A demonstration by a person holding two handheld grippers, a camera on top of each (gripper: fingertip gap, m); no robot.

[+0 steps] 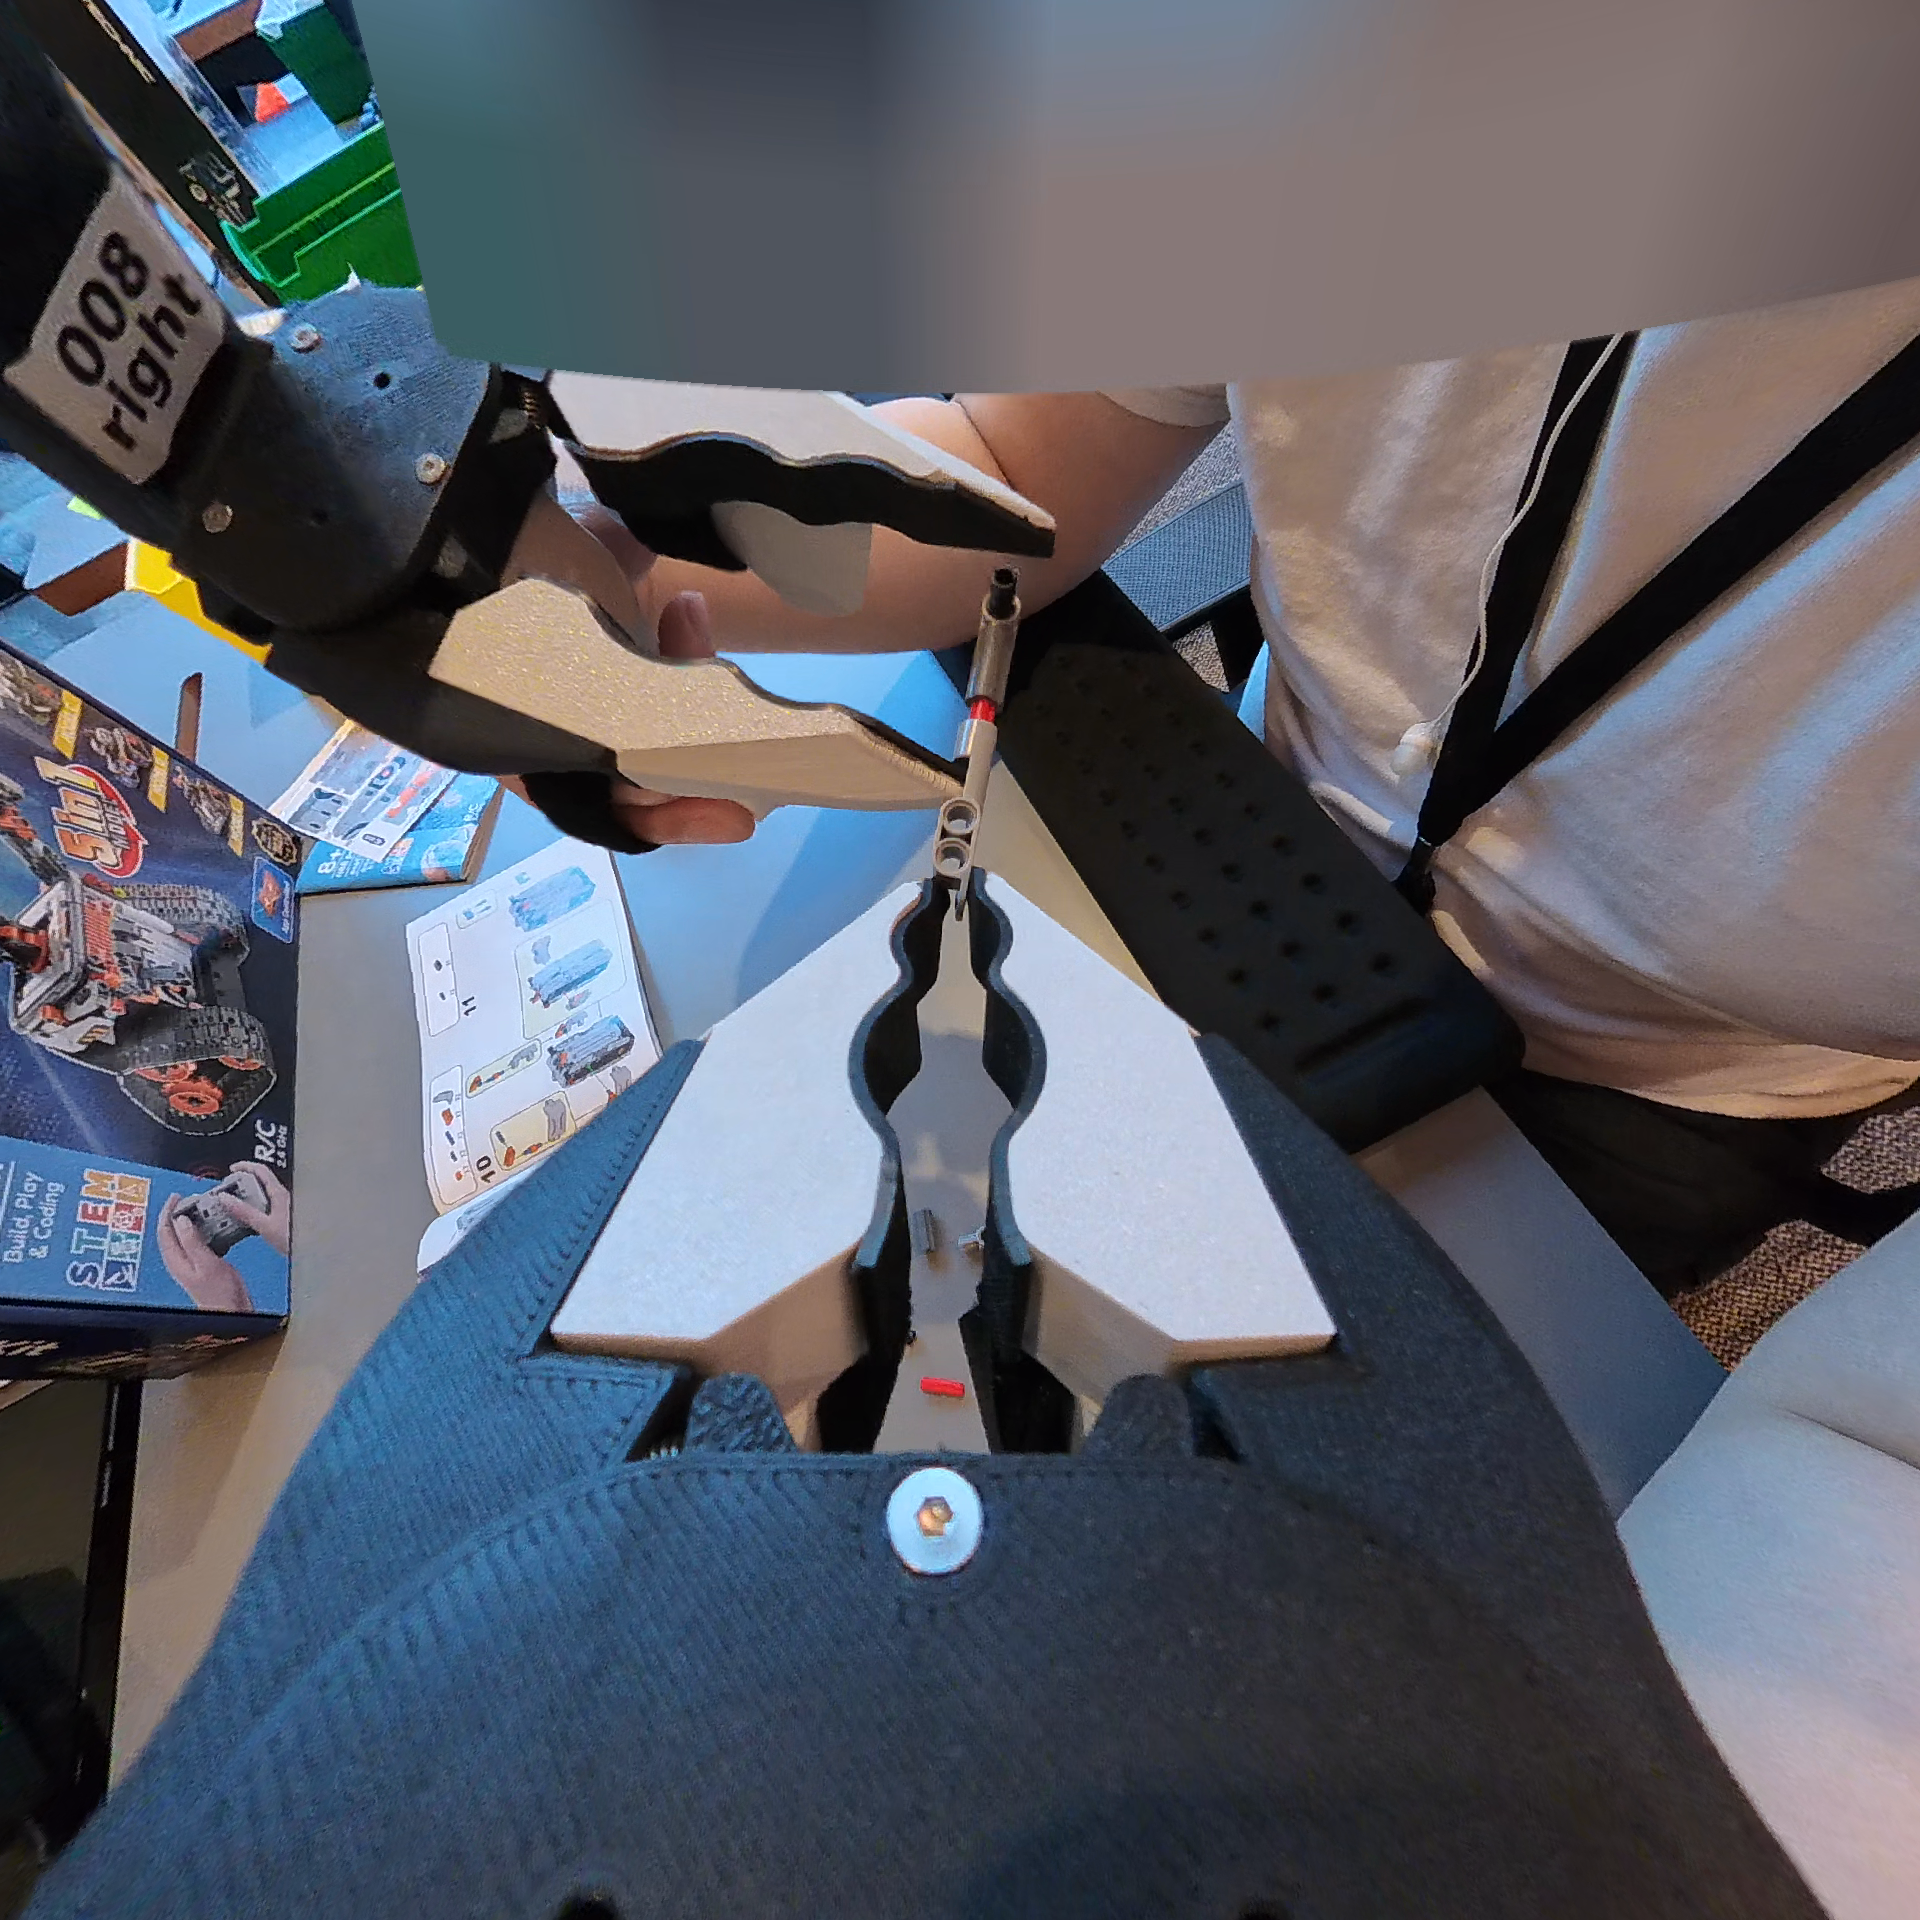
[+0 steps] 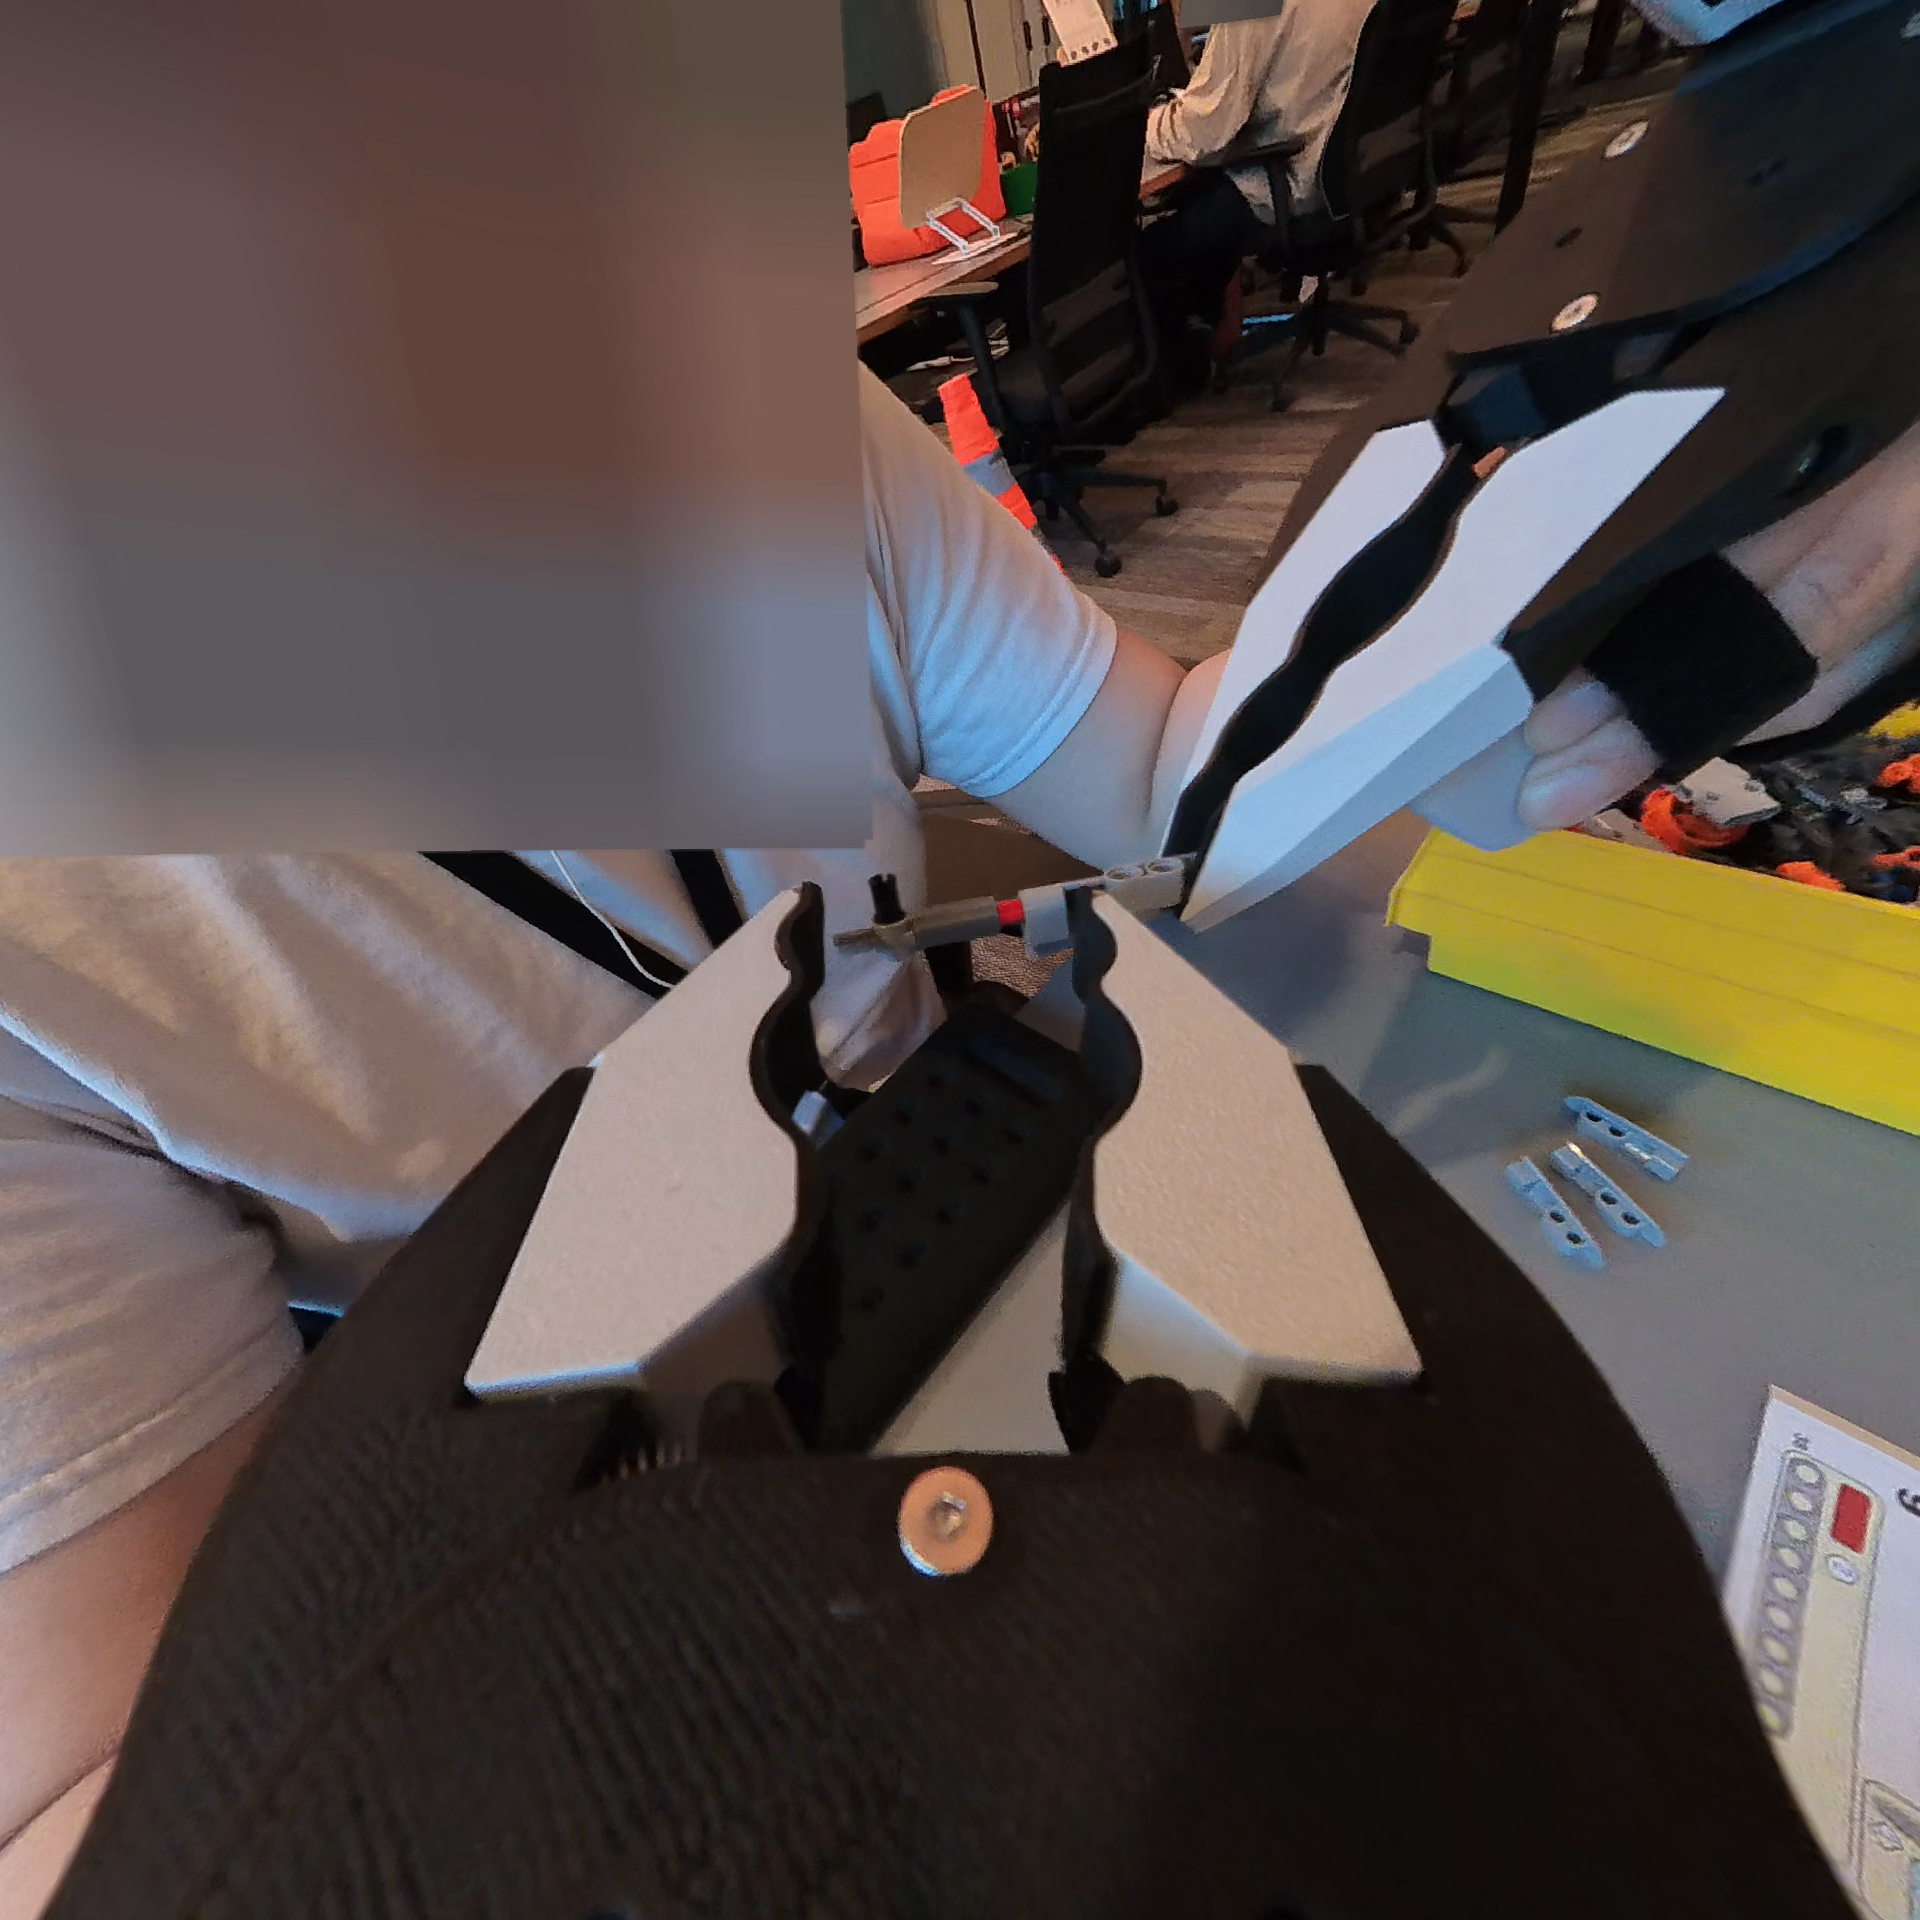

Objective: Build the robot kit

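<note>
My left gripper [image 1: 958, 899] is shut on the lower end of a thin toy-brick assembly [image 1: 982, 707]: a grey axle with grey connectors, a red bush and a black pin at the far end. It stands upright in the left wrist view and lies sideways in the right wrist view [image 2: 977, 916]. My right gripper [image 2: 945, 914] is open, with the assembly between its fingertips. Its right fingertip [image 2: 1086, 935] touches a grey connector. In the left wrist view the right gripper [image 1: 997, 655] reaches in from the upper left. The left gripper [image 2: 1190, 883] comes in from the upper right.
A black perforated chair armrest [image 1: 1247, 883] lies just behind the grippers, in front of a person in a white shirt [image 1: 1610, 727]. On the grey table are a toy box [image 1: 135, 987], an instruction sheet [image 1: 530, 1018], a yellow bin [image 2: 1662, 966], loose grey pieces [image 2: 1600, 1174] and a red piece [image 1: 942, 1385].
</note>
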